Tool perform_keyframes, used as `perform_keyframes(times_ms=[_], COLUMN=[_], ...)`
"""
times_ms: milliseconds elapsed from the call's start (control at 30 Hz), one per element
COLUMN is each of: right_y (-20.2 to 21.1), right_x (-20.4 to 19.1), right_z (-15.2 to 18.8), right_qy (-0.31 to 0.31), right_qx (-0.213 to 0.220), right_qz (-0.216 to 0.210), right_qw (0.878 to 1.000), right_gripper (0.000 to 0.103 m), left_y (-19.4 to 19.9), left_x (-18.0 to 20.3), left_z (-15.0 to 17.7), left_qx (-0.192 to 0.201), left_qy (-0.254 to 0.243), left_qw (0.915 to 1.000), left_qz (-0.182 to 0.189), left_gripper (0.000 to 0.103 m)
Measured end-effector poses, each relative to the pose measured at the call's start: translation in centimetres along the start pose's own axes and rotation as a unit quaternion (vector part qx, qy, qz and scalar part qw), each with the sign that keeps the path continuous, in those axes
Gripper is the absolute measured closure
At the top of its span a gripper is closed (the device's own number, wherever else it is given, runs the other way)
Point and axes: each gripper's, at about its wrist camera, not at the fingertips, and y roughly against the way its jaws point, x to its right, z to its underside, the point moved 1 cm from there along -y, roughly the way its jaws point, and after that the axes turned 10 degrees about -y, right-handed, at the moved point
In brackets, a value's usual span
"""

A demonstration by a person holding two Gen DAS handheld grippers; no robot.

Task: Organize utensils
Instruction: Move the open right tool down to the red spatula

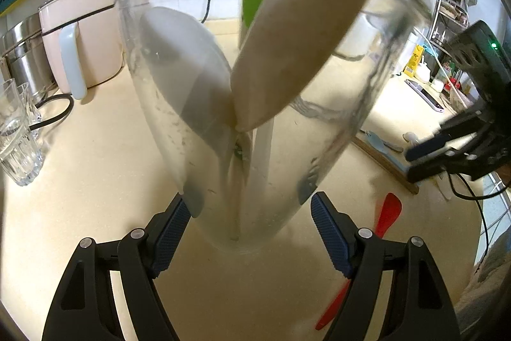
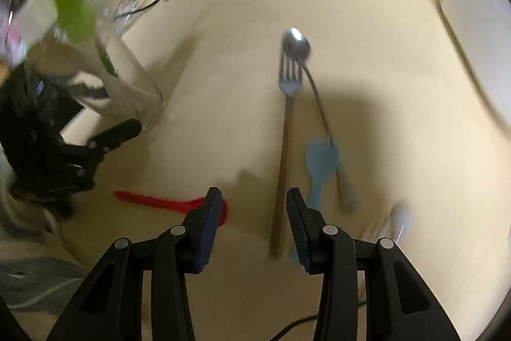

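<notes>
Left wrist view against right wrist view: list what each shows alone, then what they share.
Left wrist only: a pink appliance and drinking glasses on the counter's left. Right wrist only: a fork, a metal spoon and a light blue spoon lying ahead of the right tool. Both: the clear jar holding utensils, the red spoon and the beige counter.

The left wrist view looks slantwise down, close against a tall clear glass jar [image 1: 255, 104], while the right wrist view looks steeply down on the cream countertop [image 2: 367, 5]; both share a red plastic spoon [image 1: 385, 214].
</notes>
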Motion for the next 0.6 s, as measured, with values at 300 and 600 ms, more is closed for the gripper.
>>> perform_keyframes(times_ms=[300,600], right_y=[-1.7,-4.2], right_x=[-3.2,-4.6], right_z=[4.3,-1.6], right_qy=[0.014,0.013], right_qx=[-0.114,-0.046], right_qz=[-0.079,-0.024], right_qw=[0.99,0.999], right_gripper=[0.061,0.064], left_y=[-0.2,-0.3], left_x=[-0.4,-1.0], left_z=[0.0,0.0], left_qx=[0.0,0.0], left_qy=[0.002,0.003], left_qw=[1.0,1.0], left_qz=[0.003,0.004], left_gripper=[0.023,0.023])
